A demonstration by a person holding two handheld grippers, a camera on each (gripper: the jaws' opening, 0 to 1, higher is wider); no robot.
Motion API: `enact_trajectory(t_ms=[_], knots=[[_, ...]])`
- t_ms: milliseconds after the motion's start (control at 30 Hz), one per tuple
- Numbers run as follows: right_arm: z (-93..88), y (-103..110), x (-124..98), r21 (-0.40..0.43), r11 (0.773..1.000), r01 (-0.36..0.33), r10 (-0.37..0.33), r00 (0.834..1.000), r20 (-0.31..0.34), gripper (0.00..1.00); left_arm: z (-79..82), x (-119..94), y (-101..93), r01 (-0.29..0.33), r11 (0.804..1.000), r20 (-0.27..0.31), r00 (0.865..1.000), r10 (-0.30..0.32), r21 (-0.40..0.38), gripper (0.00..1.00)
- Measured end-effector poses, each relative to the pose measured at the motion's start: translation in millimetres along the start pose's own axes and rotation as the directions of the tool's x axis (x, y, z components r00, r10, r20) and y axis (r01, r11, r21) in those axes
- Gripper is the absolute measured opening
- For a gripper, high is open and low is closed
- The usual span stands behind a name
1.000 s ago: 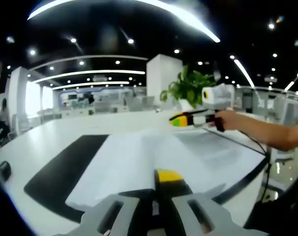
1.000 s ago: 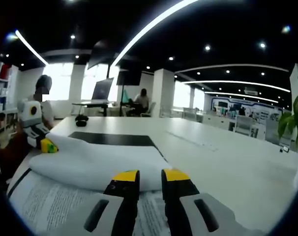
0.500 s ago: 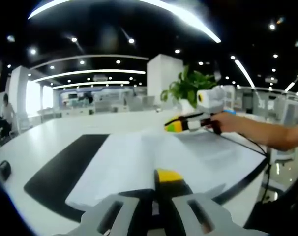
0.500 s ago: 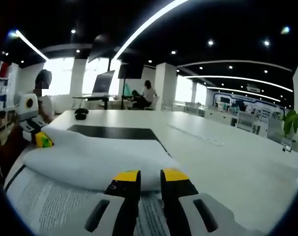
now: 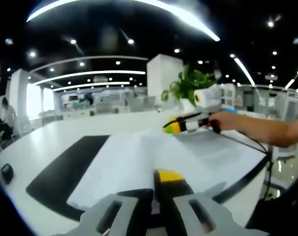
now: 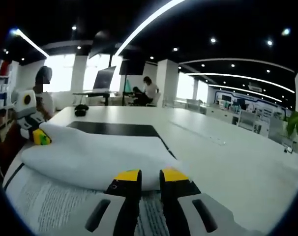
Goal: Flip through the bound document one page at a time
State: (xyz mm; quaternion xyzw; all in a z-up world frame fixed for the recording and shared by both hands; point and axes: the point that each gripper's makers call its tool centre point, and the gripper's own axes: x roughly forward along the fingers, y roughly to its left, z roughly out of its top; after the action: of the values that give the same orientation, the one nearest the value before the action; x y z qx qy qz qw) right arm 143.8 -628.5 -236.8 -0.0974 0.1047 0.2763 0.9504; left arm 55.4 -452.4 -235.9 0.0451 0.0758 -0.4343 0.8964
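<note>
The bound document point(image 5: 139, 162) lies open on a black mat point(image 5: 60, 177), with printed text on its lower page point(image 6: 45, 206). One white page point(image 6: 90, 160) arches up over it. My right gripper point(image 6: 150, 176) sits at this page's near edge, jaws almost together on it. It also enters the left gripper view as the right gripper point(image 5: 172, 128), held by a hand at the page's far edge. My left gripper point(image 5: 161, 178) has its jaws closed at the document's near edge. In the right gripper view the left gripper point(image 6: 40, 137) meets the page's other end.
A long white table point(image 6: 223, 167) carries the mat. A dark small object point(image 6: 80, 106) sits at the table's far end and a potted plant point(image 5: 188, 86) stands behind the document. People sit at desks in the background. A cable point(image 5: 247, 142) trails from the right gripper.
The right gripper has shifted slightly leftward across the document with the page's edge. The left gripper has stayed in place.
</note>
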Motion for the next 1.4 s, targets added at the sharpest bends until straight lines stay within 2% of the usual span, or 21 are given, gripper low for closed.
enact_trajectory(t_ms=[100,300,700,833,933,967,1000,1133,1233,1300,1400], knots=[[-0.6,0,1,0.004,1.000,-0.003,0.003,1.000,-0.005,0.18,4.2,-3,4.2,-0.020,1.000,0.021,1.000,0.020,0.016,0.13],[-0.8,-1,1,0.004,1.000,-0.004,0.004,1.000,-0.009,0.18,12.5,-14,15.0,-0.040,0.999,0.053,0.998,0.040,-0.001,0.22],[0.3,0,2,-0.006,1.000,-0.003,0.003,1.000,-0.011,0.18,32.0,-35,34.0,-0.112,0.993,0.101,0.988,0.114,-0.018,0.22],[0.4,0,2,-0.005,1.000,-0.002,0.002,1.000,-0.012,0.18,39.5,-44,43.4,-0.157,0.988,0.122,0.980,0.157,-0.010,0.20],[0.2,0,3,-0.001,1.000,-0.002,0.002,1.000,-0.011,0.18,53.4,-52,53.1,-0.212,0.977,0.152,0.966,0.208,0.010,0.18],[0.1,0,3,0.001,1.000,-0.002,0.002,1.000,-0.011,0.18,57.3,-53,52.9,-0.212,0.977,0.159,0.965,0.208,0.011,0.17],[0.1,0,3,0.001,1.000,-0.002,0.002,1.000,-0.010,0.18,62.8,-51,51.2,-0.202,0.979,0.167,0.966,0.198,0.009,0.17],[0.1,0,3,0.003,1.000,-0.002,0.002,1.000,-0.010,0.18,65.8,-45,53.3,-0.192,0.981,0.162,0.969,0.187,0.013,0.17],[0.1,1,3,0.005,1.000,-0.001,0.001,1.000,-0.008,0.18,81.4,-9,33.9,-0.113,0.991,0.152,0.983,0.102,0.066,0.17],[0.2,1,3,0.006,1.000,-0.001,0.001,1.000,-0.007,0.18,87.1,3,24.8,-0.083,0.994,0.159,0.985,0.071,0.072,0.17],[0.0,1,3,0.009,1.000,-0.002,0.002,1.000,-0.006,0.18,90.1,29,8.6,-0.024,0.996,0.137,0.991,0.012,0.087,0.17]])
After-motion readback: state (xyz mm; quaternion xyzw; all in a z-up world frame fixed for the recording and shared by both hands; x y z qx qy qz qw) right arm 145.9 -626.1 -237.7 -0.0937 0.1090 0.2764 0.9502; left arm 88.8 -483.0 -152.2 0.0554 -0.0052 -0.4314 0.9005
